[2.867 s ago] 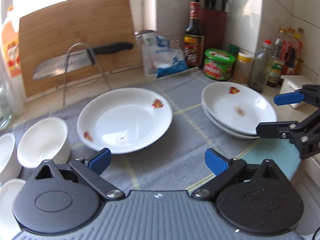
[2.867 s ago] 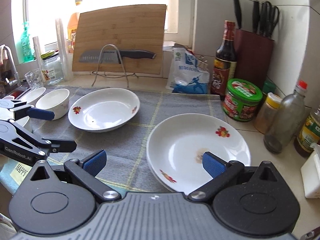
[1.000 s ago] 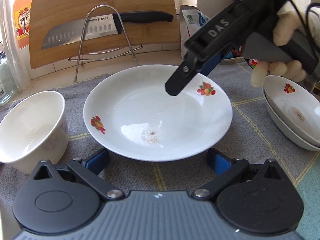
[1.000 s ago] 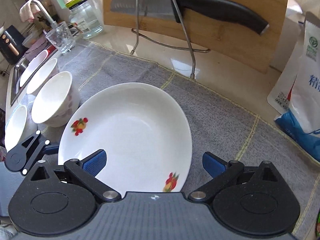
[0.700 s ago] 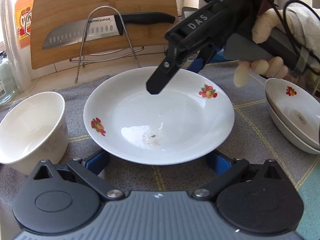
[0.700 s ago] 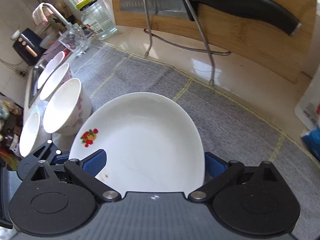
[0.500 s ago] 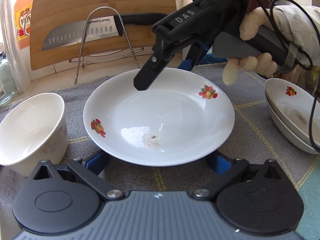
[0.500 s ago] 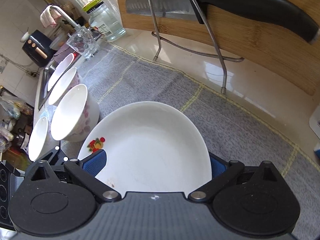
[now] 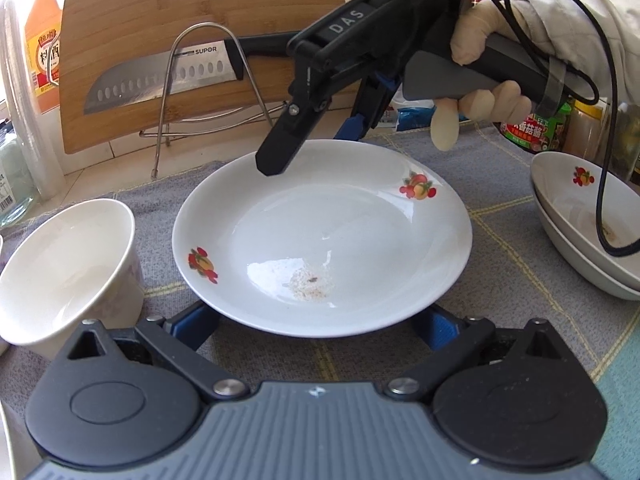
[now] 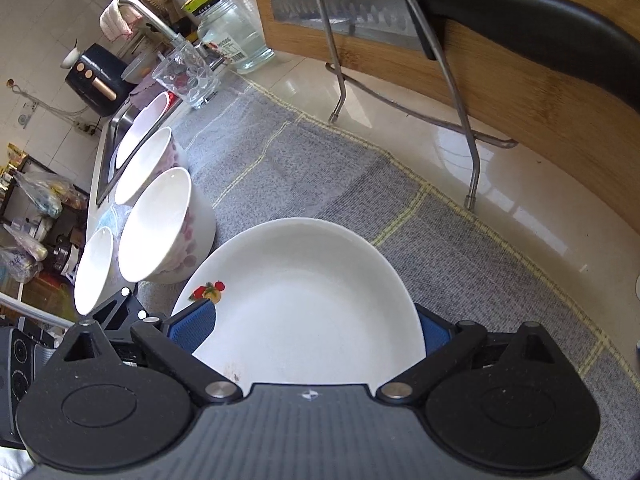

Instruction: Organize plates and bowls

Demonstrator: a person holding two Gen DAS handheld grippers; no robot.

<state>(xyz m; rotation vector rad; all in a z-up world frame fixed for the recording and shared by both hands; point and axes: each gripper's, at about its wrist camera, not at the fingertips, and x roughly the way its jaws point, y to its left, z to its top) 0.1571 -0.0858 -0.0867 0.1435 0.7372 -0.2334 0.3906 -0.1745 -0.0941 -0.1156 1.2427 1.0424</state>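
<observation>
— Where do we stand with the round white ceramic plate with fruit decals (image 9: 324, 236)?

— It sits mid-frame on the grey woven cloth (image 9: 500, 240). Our left gripper (image 9: 320, 326) straddles its near rim at the bottom of the frame; the jaws are closing, the plate is between them, and the blue pads are not yet pressing. Our right gripper (image 10: 314, 326) stands spread wide over the far rim, gripping nothing.

— How do we do this well?

— Probably slide the pads under the rim from both sides, squeeze evenly, and lift level so it cannot tip.

— What's around us?

— A white ceramic bowl (image 9: 66, 268) sits just beside the plate at lower left; we could knock it. Two stacked white plates (image 9: 584, 224) wait at the right edge, the likely destination. The bamboo cutting board (image 9: 200, 40) and steel knife (image 9: 160, 80) stand behind, well clear.
</observation>
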